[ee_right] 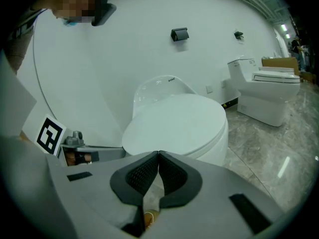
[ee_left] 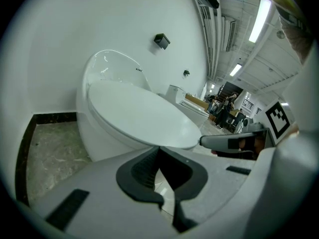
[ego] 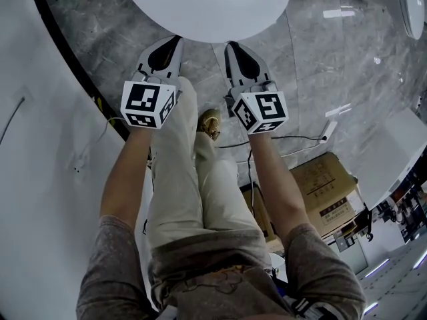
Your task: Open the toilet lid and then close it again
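A white toilet stands against the white wall, its oval lid (ego: 207, 5) (ee_left: 142, 116) (ee_right: 174, 123) lying flat and closed. My left gripper (ego: 179, 39) (ee_left: 158, 148) and right gripper (ego: 228, 44) (ee_right: 159, 153) sit side by side, tips at the lid's front rim. Both are shut, the black pads pressed together with nothing between them. Whether the tips touch the rim I cannot tell. The marker cubes (ego: 148, 103) sit behind the jaws.
Grey marble floor (ego: 320, 65) lies around the toilet, with a black strip (ego: 73, 59) along the wall at left. A second toilet (ee_right: 266, 91) stands to the right. Cardboard boxes (ego: 327, 192) and a cable lie on the floor behind me.
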Motion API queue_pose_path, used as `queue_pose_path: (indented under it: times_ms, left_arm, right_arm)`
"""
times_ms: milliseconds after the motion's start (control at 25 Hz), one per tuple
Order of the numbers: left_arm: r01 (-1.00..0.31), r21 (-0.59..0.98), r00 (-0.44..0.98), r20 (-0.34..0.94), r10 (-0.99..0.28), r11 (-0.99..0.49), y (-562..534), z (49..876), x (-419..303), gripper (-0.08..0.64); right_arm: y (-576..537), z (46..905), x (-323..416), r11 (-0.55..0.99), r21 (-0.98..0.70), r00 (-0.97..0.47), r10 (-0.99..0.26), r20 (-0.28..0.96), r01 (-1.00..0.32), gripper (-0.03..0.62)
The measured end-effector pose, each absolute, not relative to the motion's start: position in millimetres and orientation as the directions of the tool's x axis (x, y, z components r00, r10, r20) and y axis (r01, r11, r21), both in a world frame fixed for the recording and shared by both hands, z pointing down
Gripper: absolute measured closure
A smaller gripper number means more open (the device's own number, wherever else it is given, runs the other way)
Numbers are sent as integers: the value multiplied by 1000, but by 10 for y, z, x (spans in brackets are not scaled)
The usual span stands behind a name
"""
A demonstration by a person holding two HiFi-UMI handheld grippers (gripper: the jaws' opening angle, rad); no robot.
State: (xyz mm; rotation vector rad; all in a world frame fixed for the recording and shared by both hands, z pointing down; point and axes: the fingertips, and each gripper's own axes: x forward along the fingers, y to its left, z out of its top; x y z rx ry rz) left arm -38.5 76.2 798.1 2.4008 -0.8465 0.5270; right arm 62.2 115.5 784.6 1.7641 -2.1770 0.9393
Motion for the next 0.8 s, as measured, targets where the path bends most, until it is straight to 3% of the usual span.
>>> queue_pose_path:
  times_ms: [800]
  left_arm:
    - [-667,377,734,483,-478,-643,658,6986,-351,551]
  right_arm:
    - [1080,6818,643,142,-340,-295,-841,454,-930,565]
